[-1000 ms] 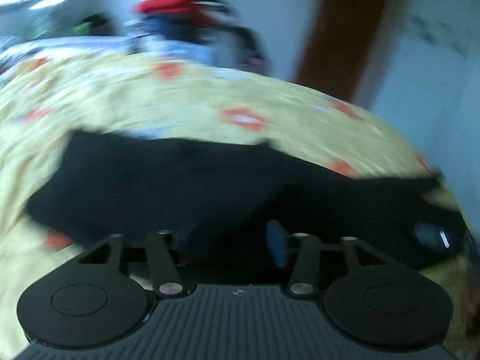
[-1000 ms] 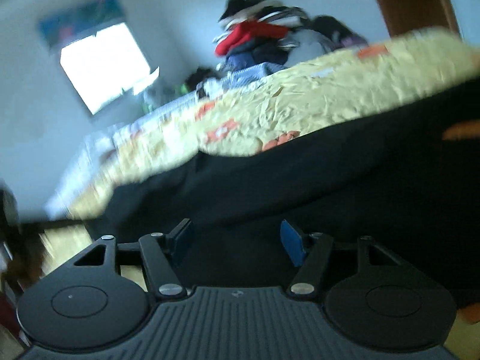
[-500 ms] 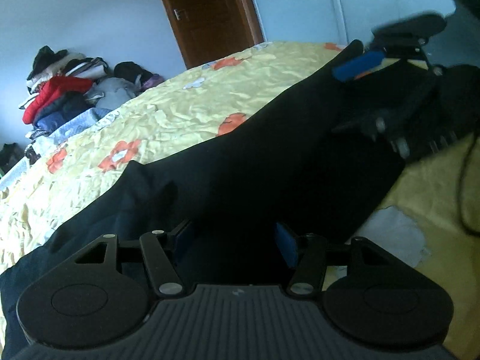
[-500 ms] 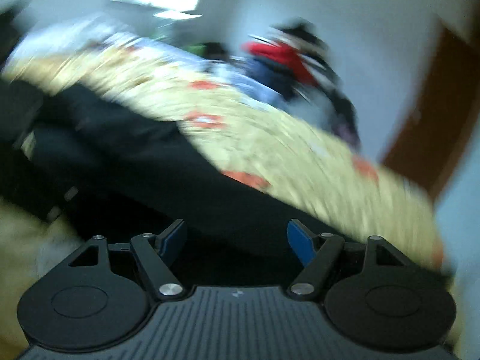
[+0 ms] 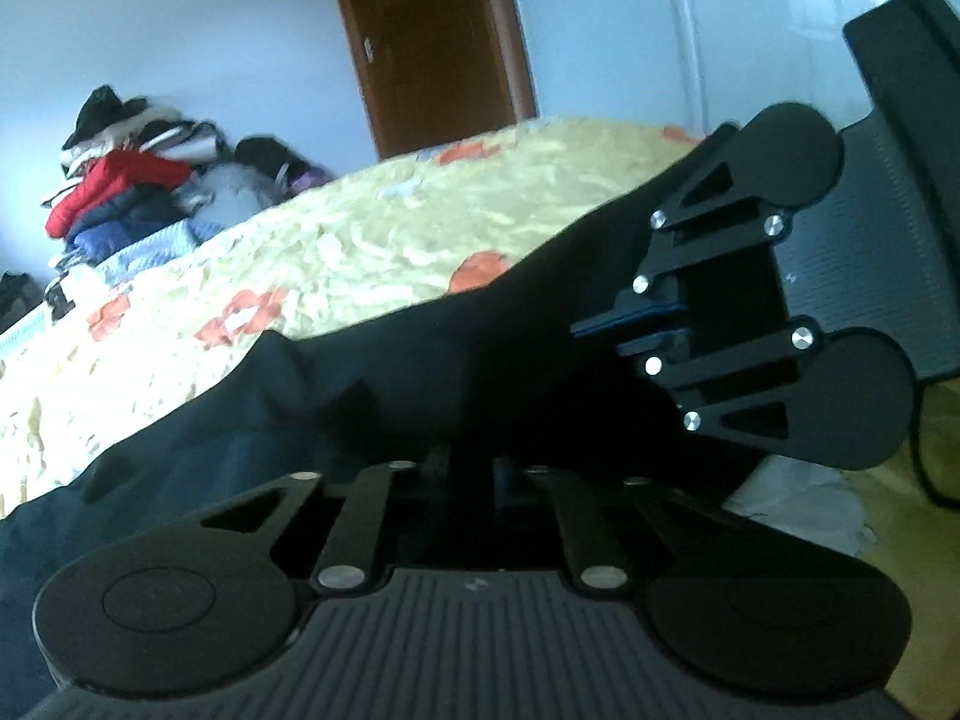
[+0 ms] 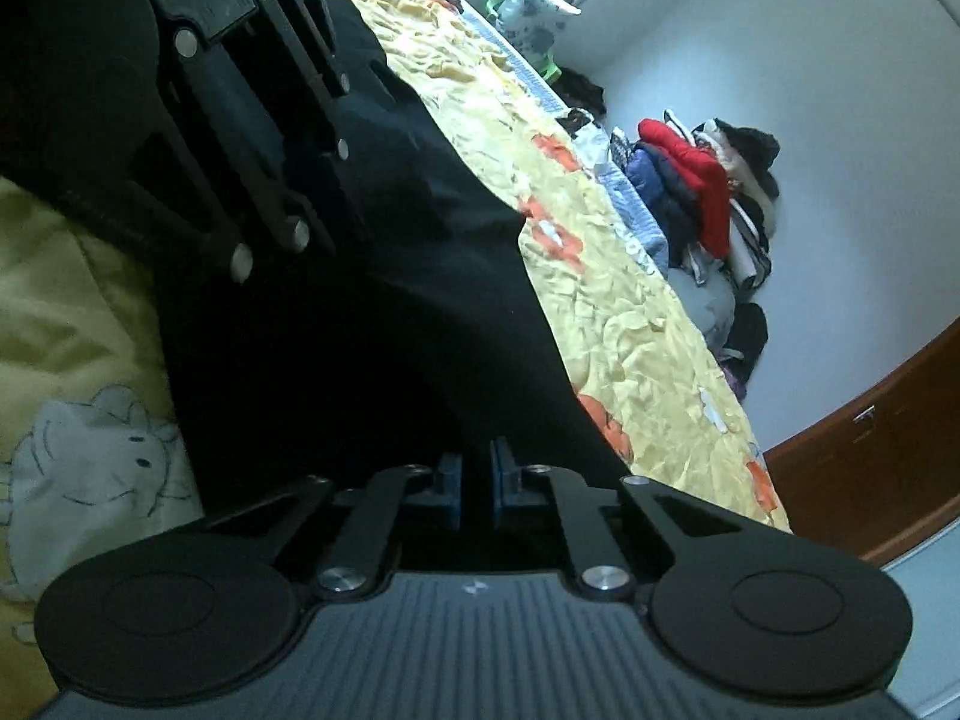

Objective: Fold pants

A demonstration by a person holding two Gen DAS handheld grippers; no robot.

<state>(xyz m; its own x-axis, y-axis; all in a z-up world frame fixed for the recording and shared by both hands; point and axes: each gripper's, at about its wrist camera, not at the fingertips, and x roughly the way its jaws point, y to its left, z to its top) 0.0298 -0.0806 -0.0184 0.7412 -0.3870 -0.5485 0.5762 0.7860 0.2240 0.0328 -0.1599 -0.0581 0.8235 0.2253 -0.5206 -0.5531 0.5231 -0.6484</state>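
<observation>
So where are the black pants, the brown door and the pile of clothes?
black pants point(image 5: 456, 360), left wrist view, on the spread fabric.
brown door point(image 5: 420, 42), left wrist view, mid panel.
pile of clothes point(image 6: 702, 180), right wrist view, red jacket.

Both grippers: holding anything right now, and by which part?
Both are shut on the black pants. The left gripper and the right gripper each pinch the near edge; which part of the garment cannot be told.

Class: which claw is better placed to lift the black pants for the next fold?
Neither clearly: left claw and right claw have both just closed on the pants, side by side; probably lift together.
</observation>
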